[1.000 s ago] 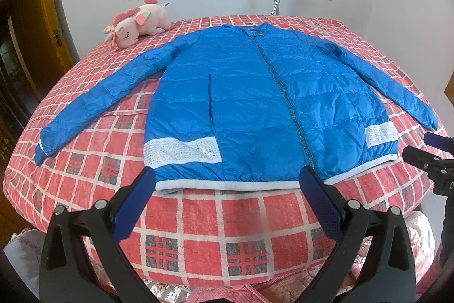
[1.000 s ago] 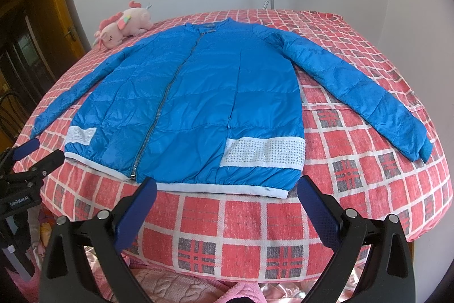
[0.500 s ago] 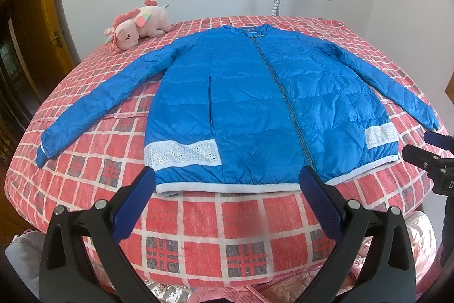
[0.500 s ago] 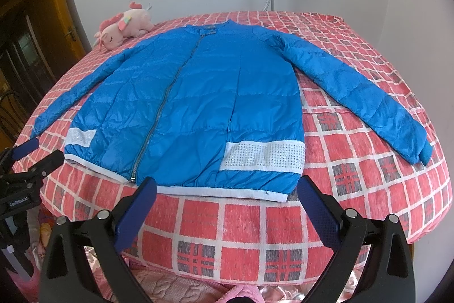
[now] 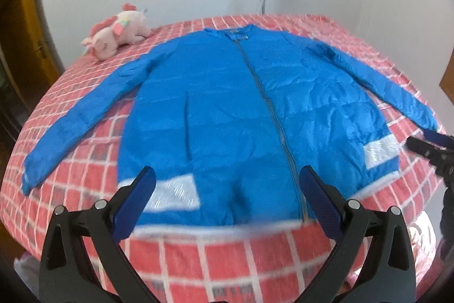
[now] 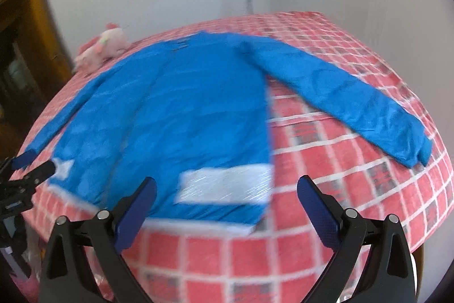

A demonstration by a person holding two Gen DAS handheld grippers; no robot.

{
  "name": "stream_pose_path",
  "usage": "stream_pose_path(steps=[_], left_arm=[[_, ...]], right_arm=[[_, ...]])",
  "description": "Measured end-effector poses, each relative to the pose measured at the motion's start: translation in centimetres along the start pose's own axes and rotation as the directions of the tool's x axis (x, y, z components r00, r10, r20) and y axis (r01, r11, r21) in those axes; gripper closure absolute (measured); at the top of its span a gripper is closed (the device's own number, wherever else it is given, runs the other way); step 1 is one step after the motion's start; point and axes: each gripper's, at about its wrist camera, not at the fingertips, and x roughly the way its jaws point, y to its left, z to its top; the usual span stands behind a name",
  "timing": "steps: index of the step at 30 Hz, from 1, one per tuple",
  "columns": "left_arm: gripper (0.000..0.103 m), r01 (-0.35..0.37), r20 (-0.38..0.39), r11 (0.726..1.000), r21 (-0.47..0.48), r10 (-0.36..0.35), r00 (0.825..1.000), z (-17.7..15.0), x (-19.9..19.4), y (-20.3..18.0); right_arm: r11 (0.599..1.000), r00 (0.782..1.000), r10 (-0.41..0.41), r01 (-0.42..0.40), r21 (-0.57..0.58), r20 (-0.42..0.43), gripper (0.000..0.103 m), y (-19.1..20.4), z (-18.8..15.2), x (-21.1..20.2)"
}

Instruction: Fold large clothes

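Both tongs spread wide, nothing between the pads. Left gripper (image 5: 227, 181) hangs over the jacket's (image 5: 227, 115) hem near the zip (image 5: 272, 110); right gripper (image 6: 227, 189) over the hem by the white pocket panel (image 6: 227, 186). Neither touches cloth.

Jacket lies flat, front up, zipped, on the red checked bedspread (image 5: 227, 257), collar toward the wall, both sleeves out to the sides. Hem sits near the bed's front edge. Pink plush toy (image 5: 116, 36) rests beyond the left sleeve (image 5: 85, 115), well apart from it.

Both views blurred, right one more so.

Risks, as judged: shell looks slick and puffy, so a shallow pinch may catch one layer only and slip. Uneven lifting between the two sides would skew the fold. Dragging the hem forward could pull the jacket off the edge.
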Motion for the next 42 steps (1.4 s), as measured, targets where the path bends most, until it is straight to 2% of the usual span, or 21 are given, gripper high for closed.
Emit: stream_pose_path(steps=[3,7,9,13,15,16,19,22,24,27,29,31,33,36,39,42], left_arm=[[0.003,0.041,-0.062,0.999,0.017,-0.04,0.997,2.5,3.1,-0.7],[0.003,0.095,-0.149,0.995,-0.018,-0.096,0.984,6.2,7.4,-1.0],[0.003,0.103,-0.166,0.994,-0.028,-0.106,0.98,7.9,9.3,-1.4],[0.003,0.07,-0.174,0.996,-0.059,-0.079,0.982,10.4,12.5,-2.0],[0.003,0.043,-0.178,0.997,-0.067,-0.054,0.983,11.2,13.8,-2.2],[0.003,0.036,-0.179,0.997,-0.065,-0.047,0.983,11.6,14.3,-2.3],[0.003,0.044,-0.192,0.996,-0.075,-0.057,0.98,12.3,15.9,-2.3],[0.003,0.077,-0.22,0.99,-0.116,-0.101,0.97,12.4,17.1,-1.9],[0.003,0.092,-0.229,0.987,-0.128,-0.12,0.966,12.4,17.7,-1.7],[0.004,0.087,-0.21,0.991,-0.106,-0.108,0.972,12.4,18.0,-1.9],[0.004,0.096,-0.197,0.991,-0.098,-0.114,0.974,12.5,18.0,-1.9],[0.004,0.097,-0.193,0.991,-0.089,-0.113,0.975,12.5,17.9,-1.8],[0.004,0.098,-0.184,0.991,-0.086,-0.113,0.976,12.7,17.7,-1.5],[0.004,0.093,-0.163,0.992,-0.083,-0.105,0.981,13.2,17.2,-1.2],[0.004,0.088,-0.141,0.993,-0.081,-0.098,0.985,13.6,16.6,-0.8],[0.004,0.089,-0.136,0.99,-0.107,-0.103,0.985,13.9,16.4,0.2]], right_arm=[[0.994,0.998,-0.058,0.061,0.09,-0.031,0.004,-4.6,1.4,1.9],[0.953,0.984,-0.164,0.175,0.248,-0.064,0.004,-12.2,2.7,2.8],[0.911,0.974,-0.209,0.226,0.346,-0.084,0.004,-16.9,2.9,2.4],[0.813,0.955,-0.253,0.296,0.502,-0.153,0.004,-25.3,2.5,2.0],[0.772,0.95,-0.255,0.312,0.554,-0.179,0.004,-27.8,2.3,2.3],[0.749,0.954,-0.237,0.3,0.591,-0.184,0.006,-29.4,2.0,2.4],[0.723,0.973,-0.151,0.231,0.651,-0.177,0.011,-31.4,1.5,3.3],[0.728,0.976,-0.144,0.217,0.651,-0.164,0.016,-31.8,1.6,3.6],[0.732,0.98,-0.129,0.195,0.653,-0.149,0.024,-31.9,1.8,4.0],[0.75,0.985,-0.112,0.172,0.639,-0.134,0.046,-31.7,2.5,4.8],[0.753,0.99,-0.069,0.131,0.645,-0.121,0.064,-31.7,2.8,5.2],[0.754,0.993,-0.053,0.112,0.647,-0.11,0.073,-31.4,3.4,5.4],[0.771,0.995,-0.066,0.098,0.629,-0.074,0.076,-30.2,4.3,4.3],[0.813,0.999,-0.047,0.035,0.581,0.006,0.077,-27.5,7.0,3.0],[0.863,0.997,0.015,-0.05,0.503,0.074,0.077,-23.7,10.6,2.4],[0.903,0.993,0.086,-0.114,0.415,0.085,0.077,-18.9,14.7,3.6]])
